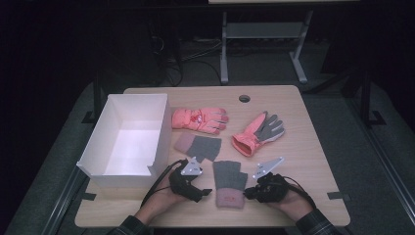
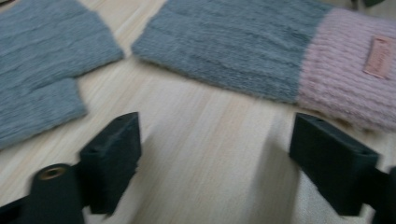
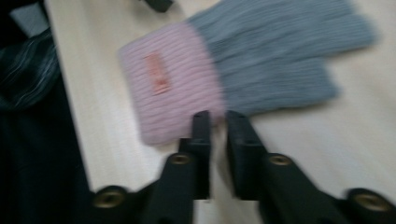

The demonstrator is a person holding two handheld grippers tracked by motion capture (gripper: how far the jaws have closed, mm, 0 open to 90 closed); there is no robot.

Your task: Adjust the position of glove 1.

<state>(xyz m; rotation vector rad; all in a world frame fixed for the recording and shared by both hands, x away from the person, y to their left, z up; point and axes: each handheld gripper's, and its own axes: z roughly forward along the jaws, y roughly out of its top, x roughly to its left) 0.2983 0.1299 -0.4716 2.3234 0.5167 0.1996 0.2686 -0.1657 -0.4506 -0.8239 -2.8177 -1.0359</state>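
Observation:
A grey knit glove (image 1: pixel 229 177) (image 2: pixel 243 46) (image 3: pixel 280 51) with a pink cuff (image 1: pixel 230 198) (image 3: pixel 163 79) lies flat near the table's front edge, between my two grippers. My left gripper (image 1: pixel 205 192) (image 2: pixel 215 140) hovers just left of it, low over bare wood, jaws wide open and empty. My right gripper (image 1: pixel 247 193) (image 3: pixel 219 119) is at the cuff's right edge with its jaws almost together; nothing shows in the narrow gap. A second grey glove (image 1: pixel 200 146) (image 2: pixel 42 70) lies a little farther back.
A white open box (image 1: pixel 120 180) stands at the left, empty inside. Two pink ski gloves (image 1: pixel 199 119) (image 1: pixel 258 133) lie toward the back of the wooden table (image 1: pixel 313 161). A cable hole (image 1: pixel 244 98) sits near the far edge.

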